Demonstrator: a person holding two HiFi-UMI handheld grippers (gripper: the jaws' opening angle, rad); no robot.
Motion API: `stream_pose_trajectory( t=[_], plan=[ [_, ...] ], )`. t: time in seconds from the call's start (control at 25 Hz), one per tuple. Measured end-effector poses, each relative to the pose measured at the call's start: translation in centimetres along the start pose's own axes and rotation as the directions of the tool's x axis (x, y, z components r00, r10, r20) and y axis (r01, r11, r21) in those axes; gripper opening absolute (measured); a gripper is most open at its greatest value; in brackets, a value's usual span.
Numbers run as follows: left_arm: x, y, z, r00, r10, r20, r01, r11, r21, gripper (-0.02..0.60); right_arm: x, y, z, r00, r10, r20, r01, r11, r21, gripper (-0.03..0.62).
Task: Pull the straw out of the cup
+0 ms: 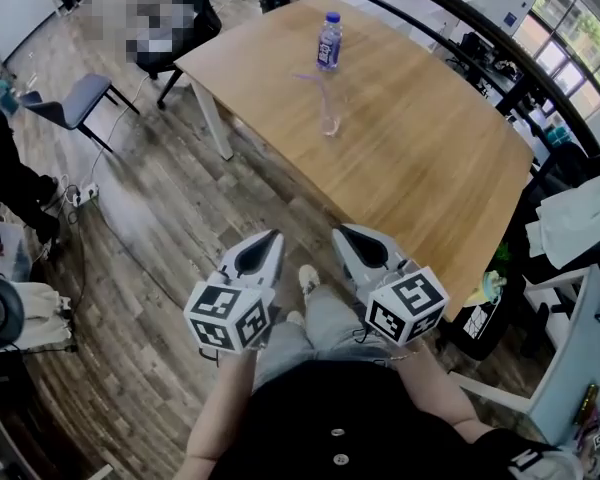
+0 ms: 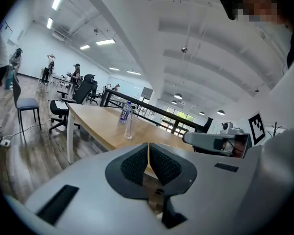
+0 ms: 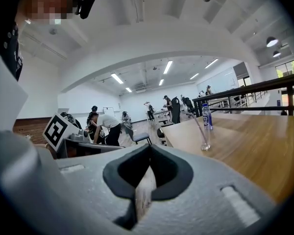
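Well ahead of your left tool and right tool, the cup stands on the worktop with the straw leaning in it. Each tool is pressed together on nothing, short of the worktop's near edge. Nothing is done yet; approach, pinch and pull remain.

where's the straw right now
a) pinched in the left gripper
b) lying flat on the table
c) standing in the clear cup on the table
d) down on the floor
C: the straw leans out of the cup near the bottle on the table, while the left gripper and right gripper are shut on nothing, short of the table.
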State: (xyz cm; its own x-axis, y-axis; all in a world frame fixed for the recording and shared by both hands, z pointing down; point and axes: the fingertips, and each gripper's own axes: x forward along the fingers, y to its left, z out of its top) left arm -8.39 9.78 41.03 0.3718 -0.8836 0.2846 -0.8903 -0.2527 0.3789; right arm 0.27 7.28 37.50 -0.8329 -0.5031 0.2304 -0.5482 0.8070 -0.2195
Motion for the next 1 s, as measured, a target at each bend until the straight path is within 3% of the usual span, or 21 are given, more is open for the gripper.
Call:
stream_pose_trajectory(
  t=[0.44, 1.0],
  plan=[
    [3.6, 3.7, 1.0, 0.999, 0.022, -0.034, -0.022, 1.0, -0.013, 0.026, 4.6, -3.3, 1.1, 1.0, 0.013, 0.01, -0.013, 1.0, 0.018, -0.002],
    [14.4, 8.2, 6.0, 0.998, 0.021, -0.067, -0.022, 1.0, -0.013, 0.026, 12.3, -13.9, 5.8, 0.998, -0.003, 0.06, 0.001, 0.999, 0.038, -0.002]
  ],
)
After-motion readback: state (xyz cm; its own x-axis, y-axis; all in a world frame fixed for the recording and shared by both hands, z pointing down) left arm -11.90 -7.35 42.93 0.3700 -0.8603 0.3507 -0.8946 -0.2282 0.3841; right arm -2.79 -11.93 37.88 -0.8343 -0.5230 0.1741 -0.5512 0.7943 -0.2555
